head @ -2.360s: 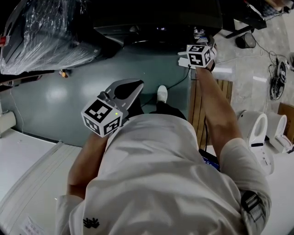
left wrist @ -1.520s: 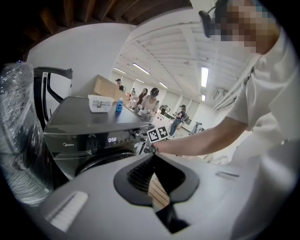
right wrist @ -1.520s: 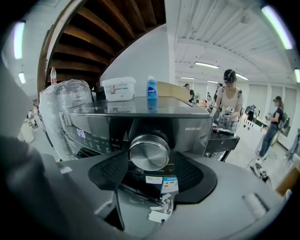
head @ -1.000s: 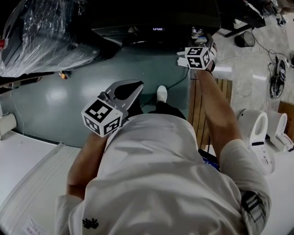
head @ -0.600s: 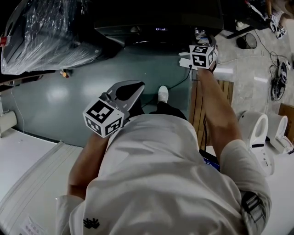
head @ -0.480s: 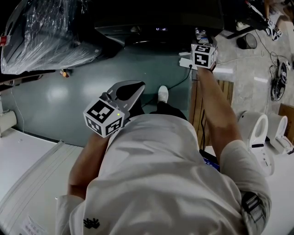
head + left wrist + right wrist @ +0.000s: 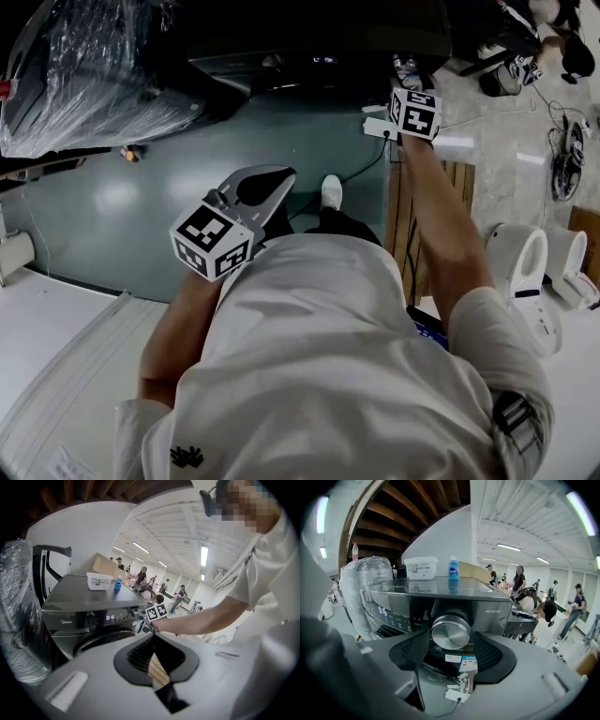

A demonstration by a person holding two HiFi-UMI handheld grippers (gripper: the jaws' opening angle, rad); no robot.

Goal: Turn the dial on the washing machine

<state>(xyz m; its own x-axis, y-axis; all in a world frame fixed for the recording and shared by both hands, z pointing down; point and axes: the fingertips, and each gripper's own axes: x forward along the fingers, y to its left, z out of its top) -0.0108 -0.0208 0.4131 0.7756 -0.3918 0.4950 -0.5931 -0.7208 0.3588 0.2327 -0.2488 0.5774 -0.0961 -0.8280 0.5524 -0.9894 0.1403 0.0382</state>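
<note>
The dark washing machine (image 7: 319,42) stands in front of me, its display lit (image 7: 110,617). Its round silver dial (image 7: 450,631) sits on the control panel. My right gripper (image 7: 451,642) is shut on the dial, one pad on each side of it. In the head view the right gripper (image 7: 411,92) reaches to the machine's right end, and its marker cube hides the dial. My left gripper (image 7: 284,174) is held back near my chest, above the floor. Its jaws meet at the tips (image 7: 153,635) with nothing between them.
An appliance wrapped in clear plastic (image 7: 94,75) stands left of the machine. A white box (image 7: 421,567) and a blue bottle (image 7: 453,568) rest on the machine's top. A wooden pallet (image 7: 403,216) and white fixtures (image 7: 520,267) lie to the right. Several people stand far behind.
The right gripper's marker cube has rolled clockwise and shifted slightly right while staying at the dial. The left gripper has hardly moved.
</note>
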